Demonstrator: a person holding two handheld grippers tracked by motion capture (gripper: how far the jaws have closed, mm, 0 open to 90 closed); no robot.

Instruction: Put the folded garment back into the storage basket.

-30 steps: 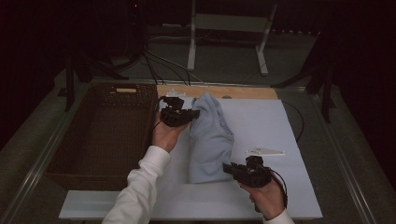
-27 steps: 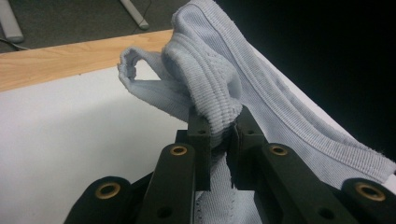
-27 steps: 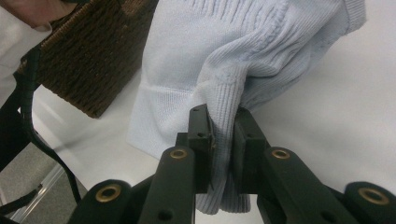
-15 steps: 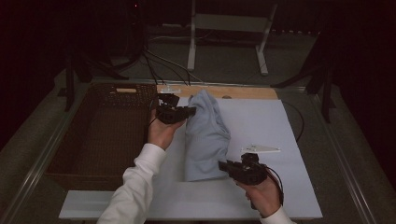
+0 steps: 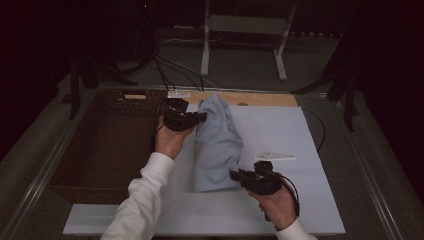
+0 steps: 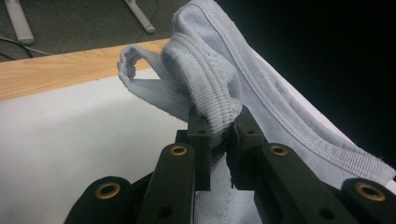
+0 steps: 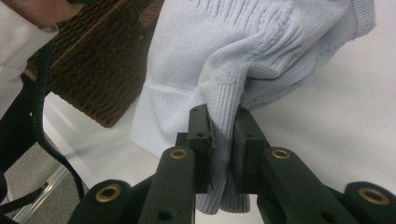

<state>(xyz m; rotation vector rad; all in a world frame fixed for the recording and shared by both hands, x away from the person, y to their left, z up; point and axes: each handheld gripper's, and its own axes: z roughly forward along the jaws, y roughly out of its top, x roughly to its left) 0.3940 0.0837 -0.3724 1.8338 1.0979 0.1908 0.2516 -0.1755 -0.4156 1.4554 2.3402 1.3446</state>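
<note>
While the left claw [image 5: 199, 118] pinches the far ribbed edge of the pale blue knitted garment [image 5: 216, 145], the right claw [image 5: 236, 175] pinches its near hem above the white worktop [image 5: 300, 145]

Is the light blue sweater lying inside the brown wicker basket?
No, the light blue sweater lies on the white board beside the wicker basket, pinched at each end by a gripper.
</note>
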